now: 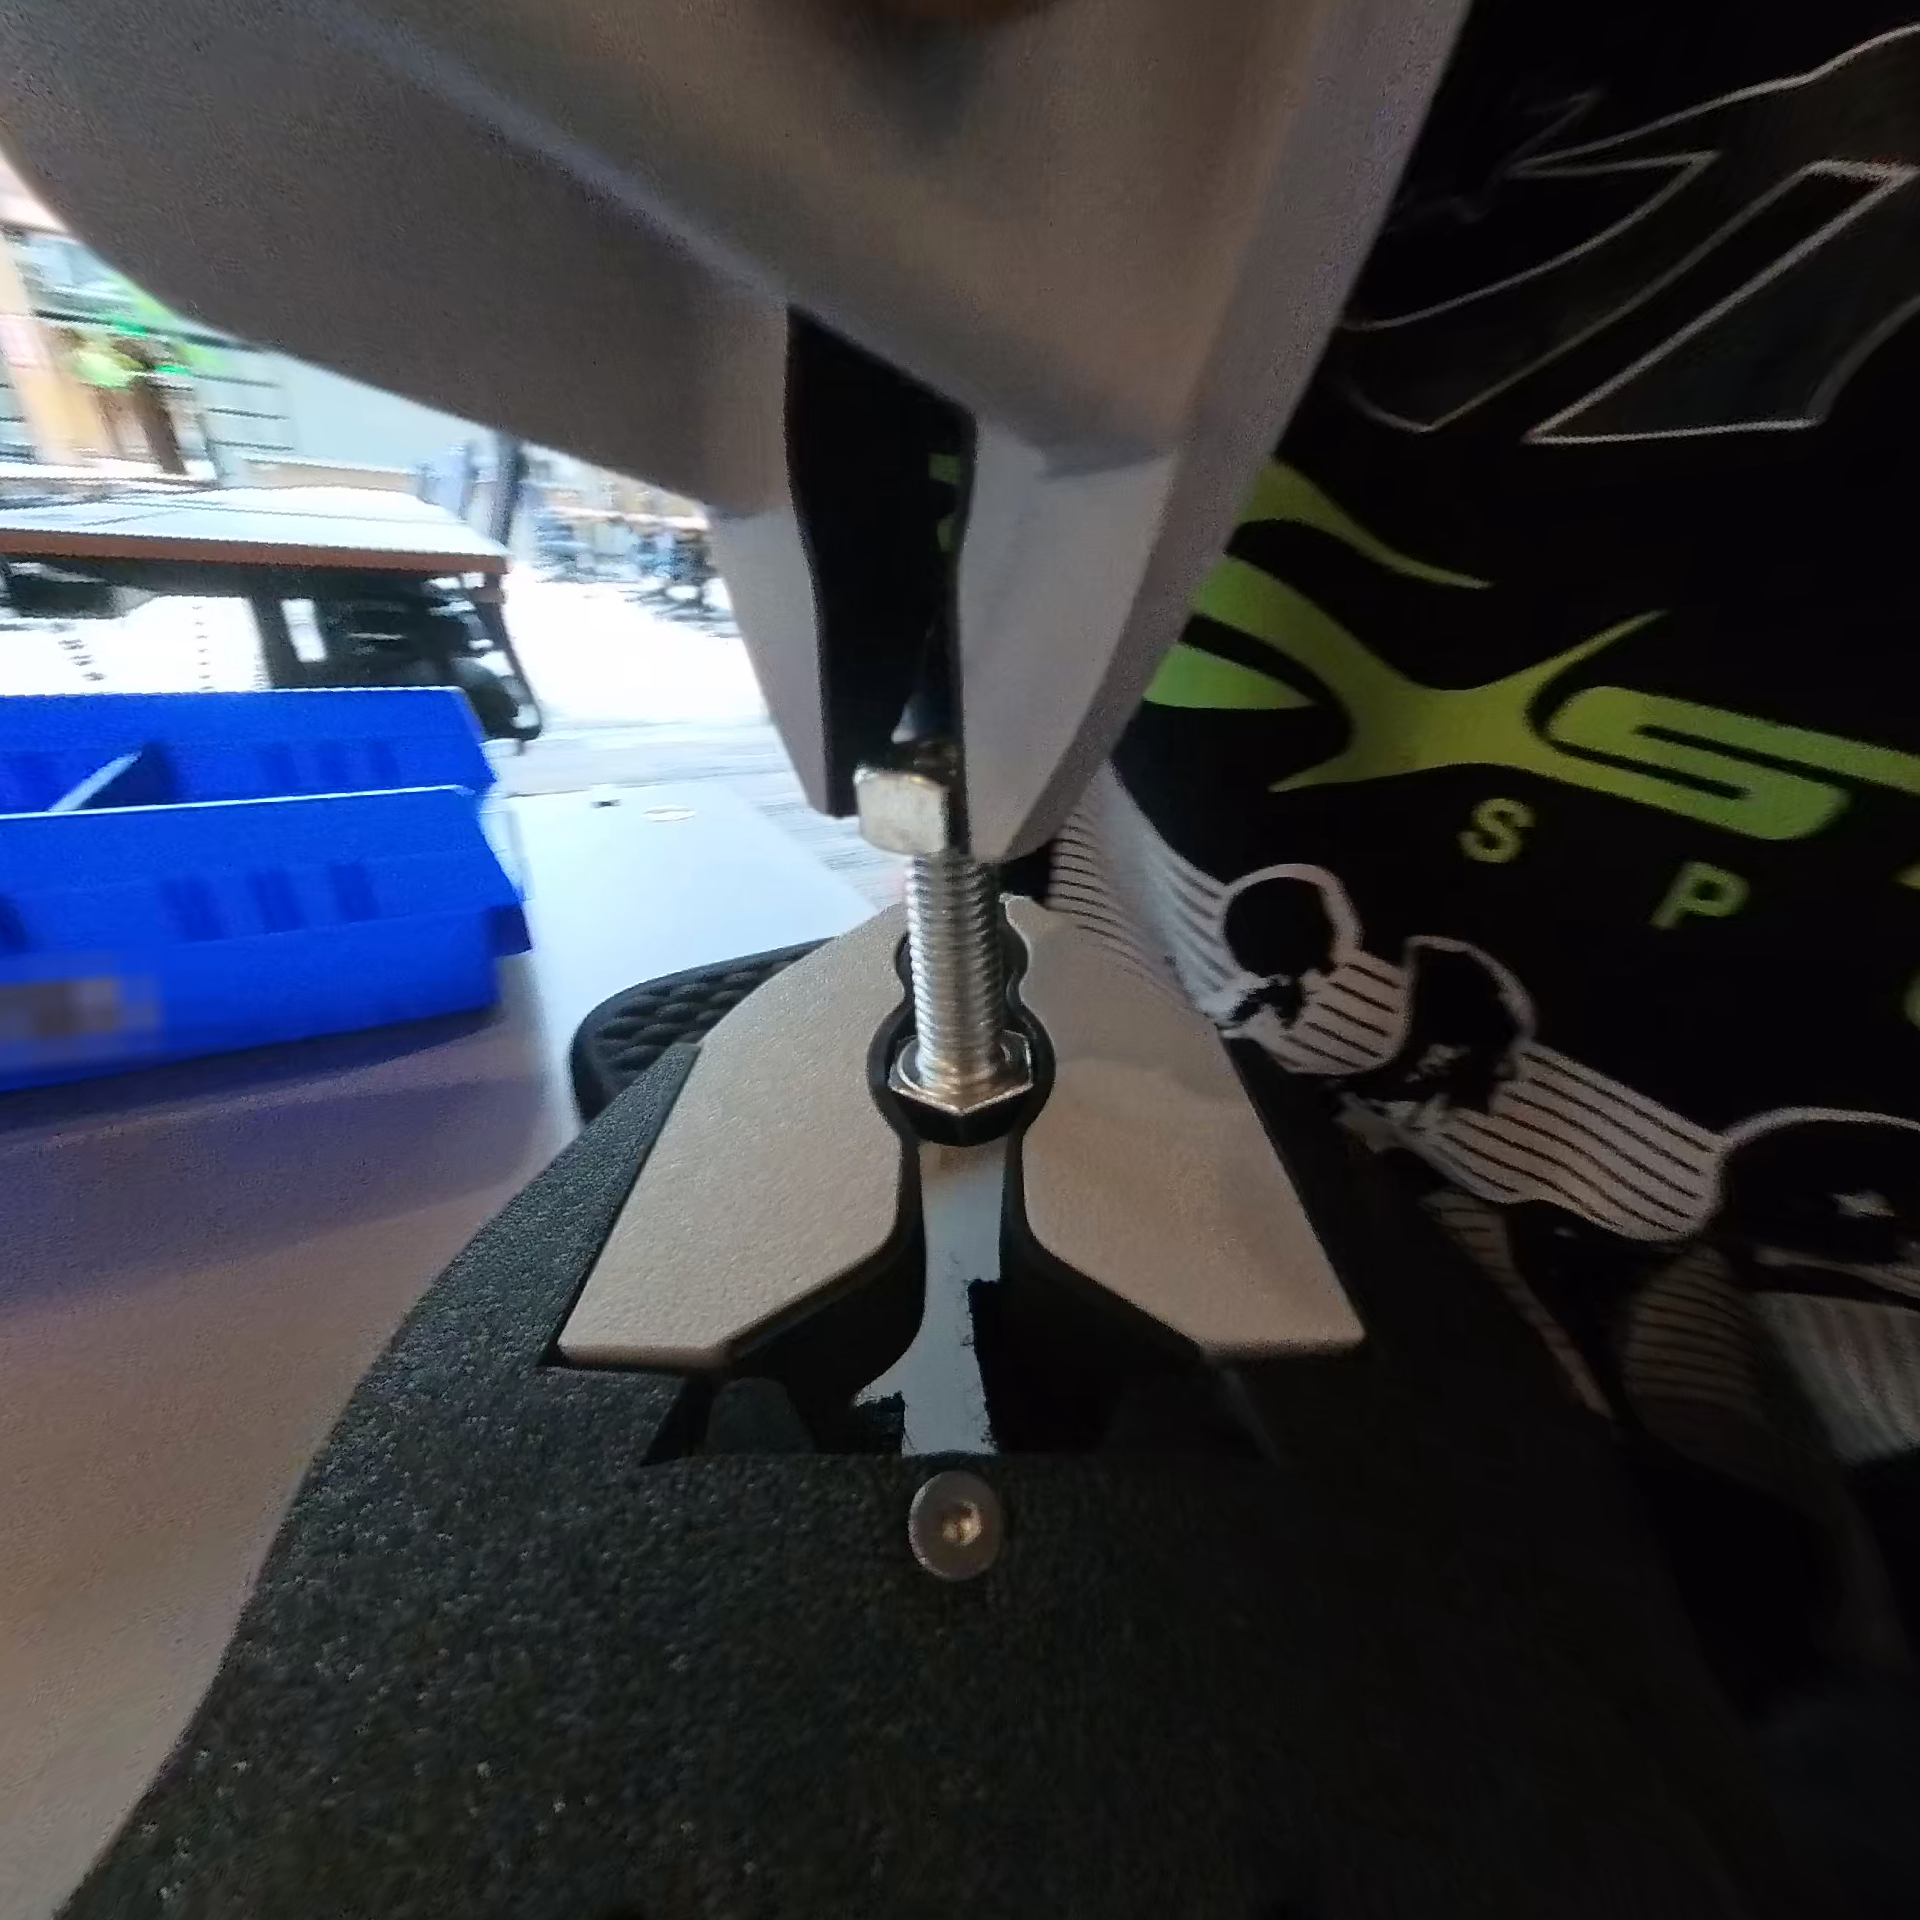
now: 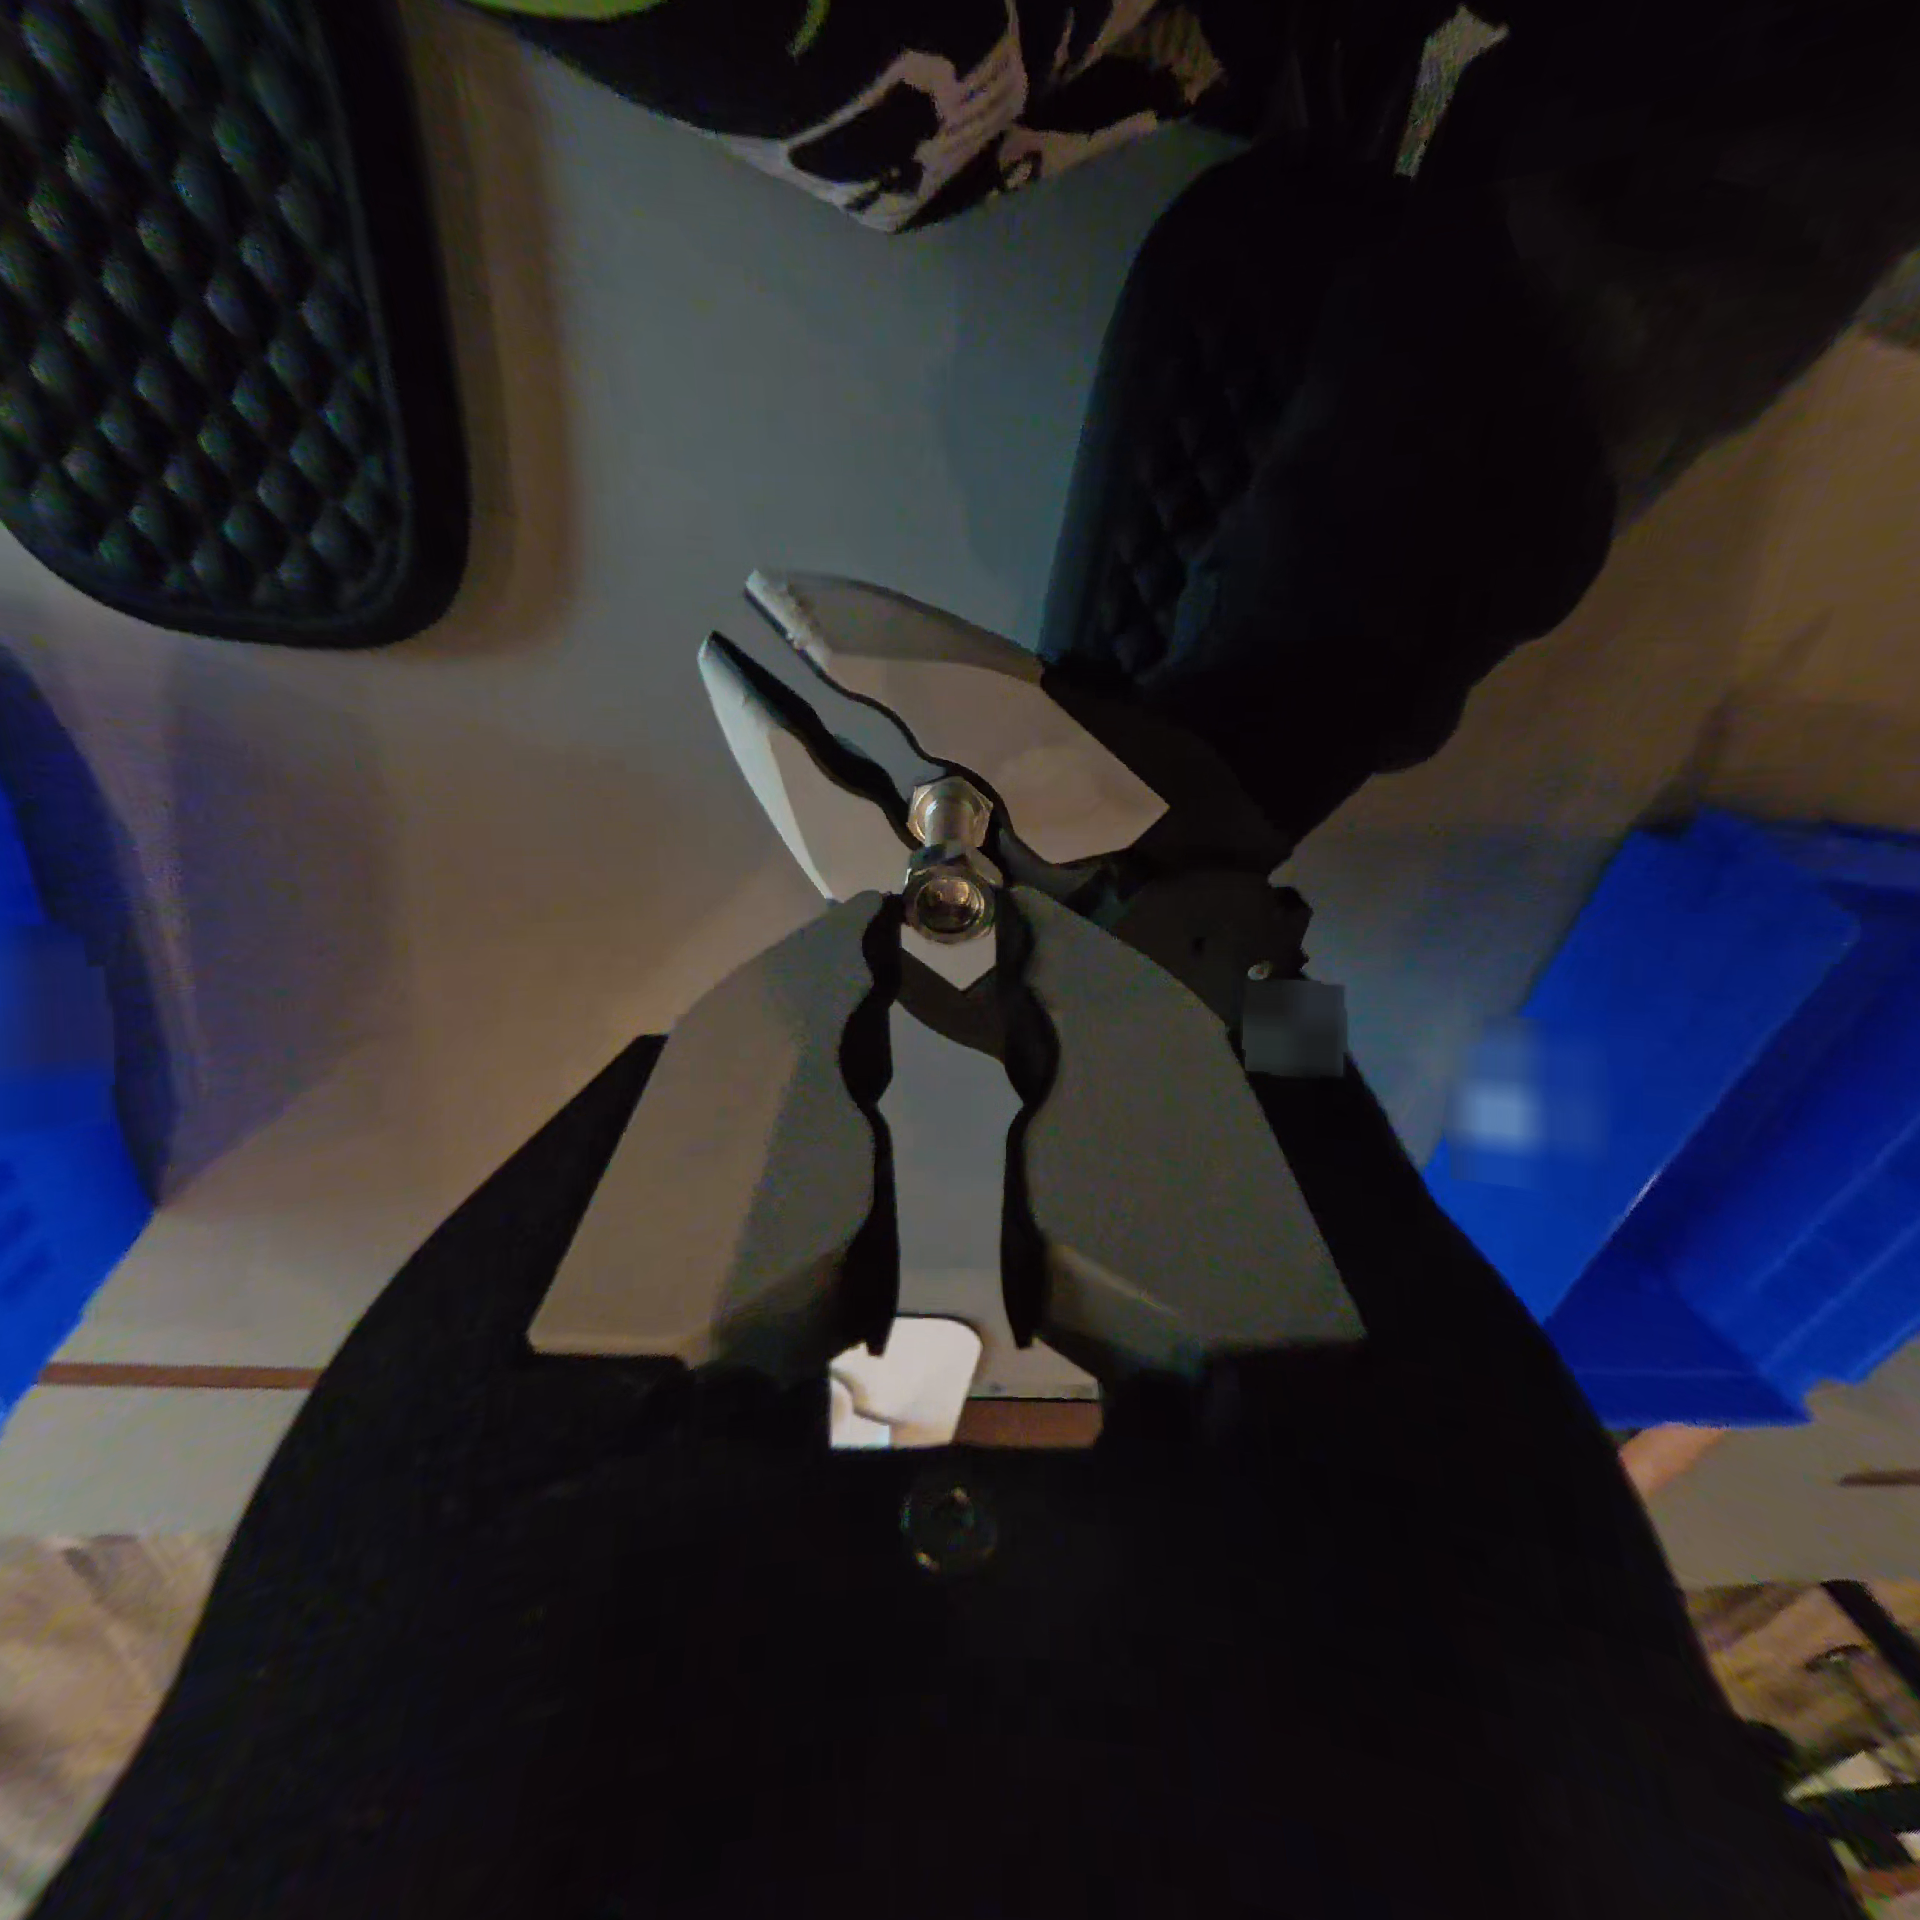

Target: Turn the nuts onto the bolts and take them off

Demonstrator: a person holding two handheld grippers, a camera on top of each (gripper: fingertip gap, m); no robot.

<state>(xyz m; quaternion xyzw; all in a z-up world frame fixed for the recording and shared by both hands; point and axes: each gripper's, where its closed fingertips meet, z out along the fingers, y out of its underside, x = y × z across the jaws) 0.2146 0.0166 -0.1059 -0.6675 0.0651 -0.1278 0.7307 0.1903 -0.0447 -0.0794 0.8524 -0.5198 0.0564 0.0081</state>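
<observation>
We see the bolt held in mid-air above the table, between both grippers. In the left wrist view, the left gripper is clamped tight on the hex piece at the bolt's near end, and the right gripper pinches a nut at the bolt's far end. Only this view shows the bare thread between them, and a blue bin left of the bolt. The right wrist view looks end-on: the right gripper closed on the nut, with the left gripper just beyond it. Blue bins flank the bolt there.
</observation>
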